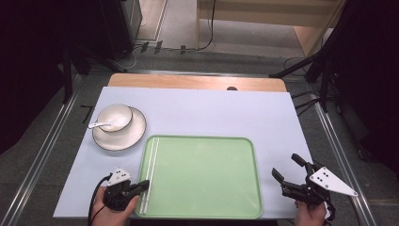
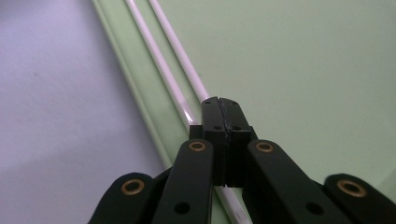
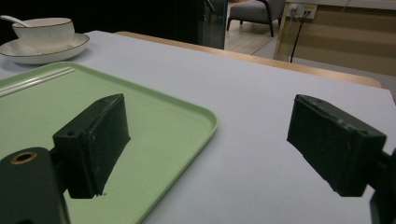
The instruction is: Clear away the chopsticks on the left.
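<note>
A light green tray lies at the table's front middle, with two white chopsticks along its left edge. My left gripper reaches over the tray's left rim. In the left gripper view its jaws are pressed shut, right over the nearer chopstick, which runs beneath them; the other chopstick lies beside it. My right gripper is open over the white cover, right of the tray. Nothing sits between its wide-apart pads, and the tray's corner lies close by.
A white bowl with a white spoon stands on a white plate left of the tray's far corner. The bowl and plate sit far off in the right gripper view. A pale cover spreads over the wooden table.
</note>
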